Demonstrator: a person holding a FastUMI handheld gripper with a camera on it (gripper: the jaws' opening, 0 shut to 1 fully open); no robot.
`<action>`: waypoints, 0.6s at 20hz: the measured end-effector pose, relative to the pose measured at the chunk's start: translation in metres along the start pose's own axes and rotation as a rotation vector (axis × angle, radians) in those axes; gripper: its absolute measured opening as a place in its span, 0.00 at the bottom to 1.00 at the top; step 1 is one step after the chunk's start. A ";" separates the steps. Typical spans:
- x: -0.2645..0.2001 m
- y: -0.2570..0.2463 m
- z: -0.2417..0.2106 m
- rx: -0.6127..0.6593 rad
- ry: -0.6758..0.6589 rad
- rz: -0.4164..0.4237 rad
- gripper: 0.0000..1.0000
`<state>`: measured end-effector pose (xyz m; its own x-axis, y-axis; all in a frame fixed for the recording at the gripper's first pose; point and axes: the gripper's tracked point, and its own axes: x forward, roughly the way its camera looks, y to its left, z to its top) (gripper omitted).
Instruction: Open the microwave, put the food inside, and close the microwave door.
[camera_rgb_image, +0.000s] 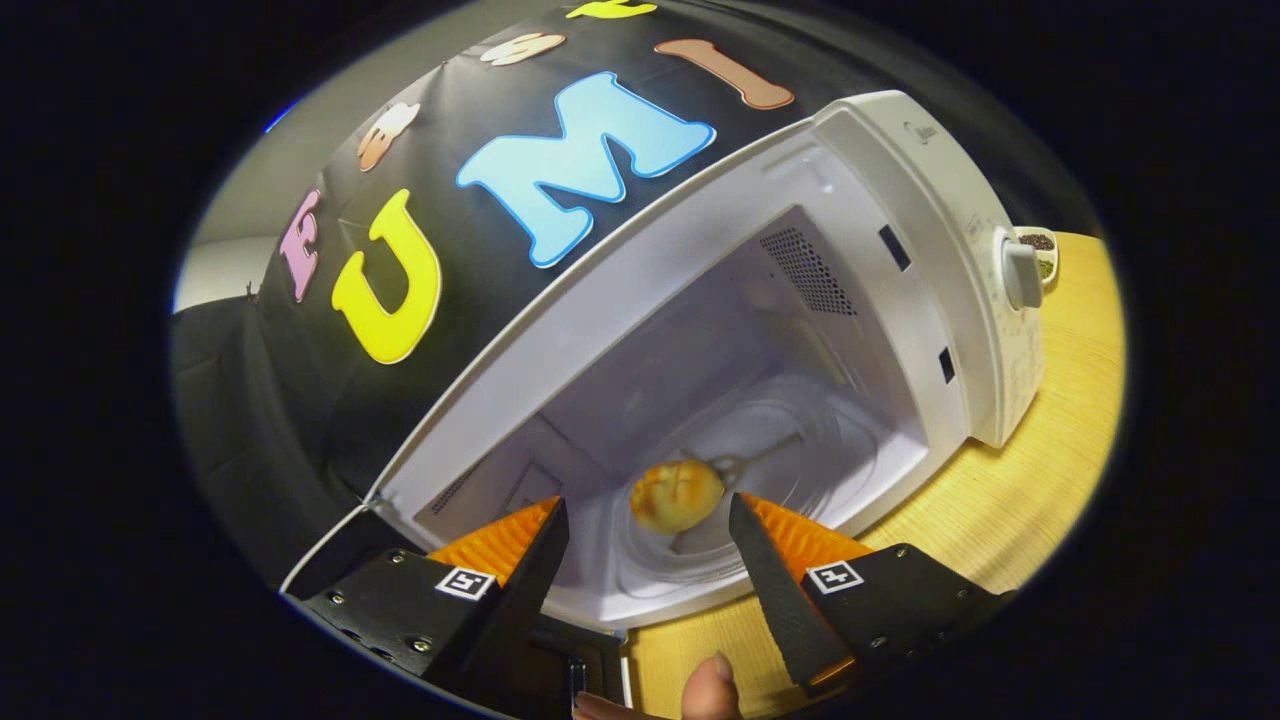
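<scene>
The white microwave (900, 260) stands with its cavity open, and the whole scene looks tilted. A round golden bread roll (676, 494) lies on the glass turntable (800, 450) inside. My gripper (648, 512) is open just in front of the cavity mouth. The roll sits just beyond the fingertips, between their lines, and neither finger touches it. The dark door edge (340, 560) hangs at the lower left beside one finger. A control knob (1022, 273) juts from the panel.
The microwave rests on a wooden table (1040, 470). A small dish with dark and green contents (1040, 252) stands behind the control panel. A person's fingertip (710, 690) shows below, between the fingers. Black cloth forms the wall behind.
</scene>
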<state>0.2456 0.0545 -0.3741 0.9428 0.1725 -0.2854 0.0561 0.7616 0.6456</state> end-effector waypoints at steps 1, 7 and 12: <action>-0.015 0.003 -0.002 -0.006 0.011 0.019 0.97; -0.145 0.035 -0.012 0.000 0.066 0.206 0.97; -0.269 0.094 -0.017 -0.116 0.026 0.485 0.95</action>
<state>-0.0084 0.0903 -0.2488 0.8427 0.5383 0.0097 -0.4250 0.6540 0.6258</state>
